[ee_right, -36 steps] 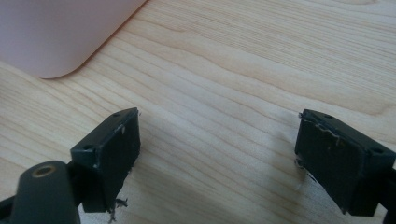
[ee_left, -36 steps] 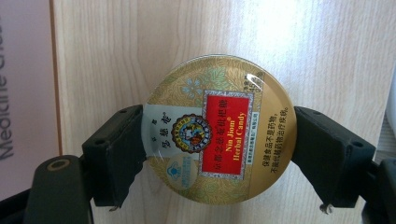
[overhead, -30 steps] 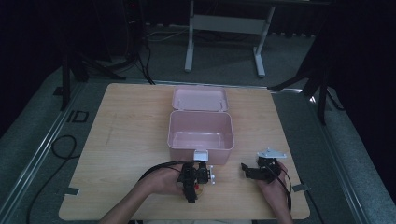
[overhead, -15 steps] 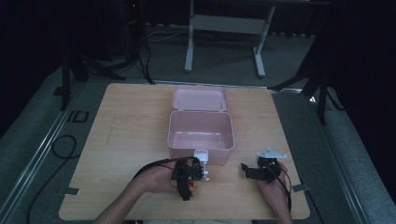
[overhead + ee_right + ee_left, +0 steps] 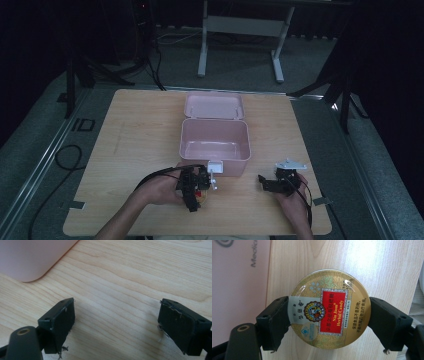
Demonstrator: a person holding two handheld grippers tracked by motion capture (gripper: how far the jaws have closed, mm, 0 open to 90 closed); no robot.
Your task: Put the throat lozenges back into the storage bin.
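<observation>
High view: left claw (image 5: 196,186) moved left; candy tin (image 5: 329,308) clamped.

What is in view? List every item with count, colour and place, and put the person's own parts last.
candy tin: 1, gold with a red label, clamped between the left tool's jaws, near the box front.
storage box: 1, pink, open and empty, middle of the table, lid laid back behind it, white latch at its front.
table: 1, light wood, under everything.
floor cables: several, black, left of the table.
metal stand: 1, grey, on the floor behind the table.
left tool: 1, black, shut on the tin.
right tool: 1, black, jaws open over bare wood, right of the box.
</observation>
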